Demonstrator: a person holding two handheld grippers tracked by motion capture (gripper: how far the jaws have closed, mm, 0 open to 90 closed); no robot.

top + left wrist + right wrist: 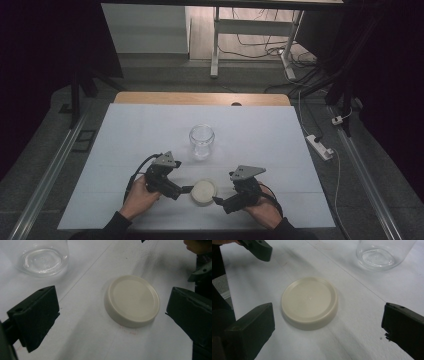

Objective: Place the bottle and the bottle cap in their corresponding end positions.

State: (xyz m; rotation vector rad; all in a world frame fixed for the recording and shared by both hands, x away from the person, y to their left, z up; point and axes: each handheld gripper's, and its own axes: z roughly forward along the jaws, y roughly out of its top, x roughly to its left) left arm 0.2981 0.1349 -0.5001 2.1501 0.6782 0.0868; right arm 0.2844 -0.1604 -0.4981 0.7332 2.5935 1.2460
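Lid: the cream lid (204,192) lies flat on the worktop (125,135), top face up, near the front edge, between the two tongs.
Jar: the glass jar (201,141) stands upright and uncapped at about 12 o'clock from the lid, a little apart from it; it looks empty, though clear glass makes that hard to swear to.
Left tongs: the left tongs (188,189) point in from 9 o'clock, tips just beside the lid's rim, jaws spread wide and gripping nothing, as the left gripper view shows with the lid (132,300) lying free between them.
Right tongs: the right tongs (216,200) come in from about 4 o'clock, also close to the rim, jaws wide apart and empty; in the right gripper view the lid (309,302) sits untouched ahead of them.
Progress: I judge the work to be capping the jar, and it is barely begun; the lid is not yet grasped or lifted.
Left to do: close on the lid, carry it to the jar mouth, seat it, likely with the other tongs steadying the glass.
Surface: a white sheet over a wooden top, whose bare edge shows at 12 o'clock.
Room: dim, dark curtains at both sides, grey floor, a white frame and loose cables beyond, a power strip (320,146) at 3 o'clock.
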